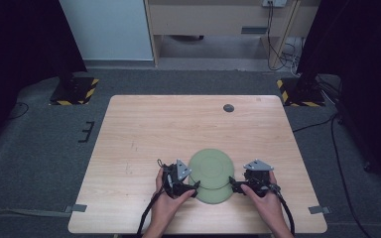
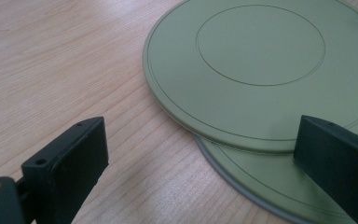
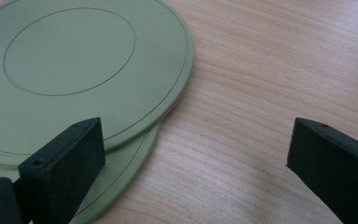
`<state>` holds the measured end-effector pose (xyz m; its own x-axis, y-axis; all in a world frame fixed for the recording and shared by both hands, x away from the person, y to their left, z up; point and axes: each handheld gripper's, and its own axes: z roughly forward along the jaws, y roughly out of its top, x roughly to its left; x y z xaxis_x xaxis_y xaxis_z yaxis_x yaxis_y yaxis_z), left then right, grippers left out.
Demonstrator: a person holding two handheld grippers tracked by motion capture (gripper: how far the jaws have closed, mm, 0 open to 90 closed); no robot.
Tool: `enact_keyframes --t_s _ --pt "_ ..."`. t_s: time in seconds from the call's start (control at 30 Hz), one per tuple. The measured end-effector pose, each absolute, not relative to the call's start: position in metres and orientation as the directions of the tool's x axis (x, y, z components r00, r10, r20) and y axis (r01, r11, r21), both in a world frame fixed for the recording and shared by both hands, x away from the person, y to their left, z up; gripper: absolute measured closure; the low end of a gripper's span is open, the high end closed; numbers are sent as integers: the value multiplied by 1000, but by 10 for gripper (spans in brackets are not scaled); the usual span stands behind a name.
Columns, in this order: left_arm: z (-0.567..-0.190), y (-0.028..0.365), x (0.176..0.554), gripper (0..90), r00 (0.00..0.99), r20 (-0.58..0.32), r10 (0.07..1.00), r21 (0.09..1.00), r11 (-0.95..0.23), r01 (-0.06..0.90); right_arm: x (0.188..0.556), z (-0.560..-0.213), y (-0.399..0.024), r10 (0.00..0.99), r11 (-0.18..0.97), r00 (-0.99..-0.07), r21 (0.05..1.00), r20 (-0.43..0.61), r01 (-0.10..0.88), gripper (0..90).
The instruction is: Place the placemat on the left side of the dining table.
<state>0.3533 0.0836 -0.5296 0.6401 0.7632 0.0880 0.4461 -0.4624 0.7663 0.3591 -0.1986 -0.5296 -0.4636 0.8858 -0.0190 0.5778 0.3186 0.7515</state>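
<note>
Both grippers, left [image 1: 194, 187] and right [image 1: 233, 185], sat spread wide flanking the two offset stacked green plates [image 1: 211, 168], likely lined up to grab opposite rims off the bench [image 1: 144, 134].

Two stacked green plates are seen on the wooden table [image 3: 270, 84]: the upper plate [image 3: 74, 70] is shifted over the lower plate [image 3: 126, 163]. The right gripper [image 3: 196, 163] is held wide apart, its left jaw over the plates' edge.

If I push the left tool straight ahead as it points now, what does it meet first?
Probably the upper green plate: the left tool stands open, one jaw over bare table, the other over the lower plate. Height is hard to judge.
</note>
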Motion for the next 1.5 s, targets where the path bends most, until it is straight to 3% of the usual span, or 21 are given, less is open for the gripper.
enact_keyframes --t_s 0.6,1.37,1.5 --pt "-522 81 357 43 670 57 740 779 -453 434 363 -531 -199 891 318 -454 752 -28 577 40" --pt "-533 75 393 46 647 -210 733 723 -329 608 364 -532 -199 888 322 -460 752 -29 575 34" --pt "-533 73 393 48 656 -185 732 722 -352 596 364 -532 -199 888 322 -459 752 -28 576 34"
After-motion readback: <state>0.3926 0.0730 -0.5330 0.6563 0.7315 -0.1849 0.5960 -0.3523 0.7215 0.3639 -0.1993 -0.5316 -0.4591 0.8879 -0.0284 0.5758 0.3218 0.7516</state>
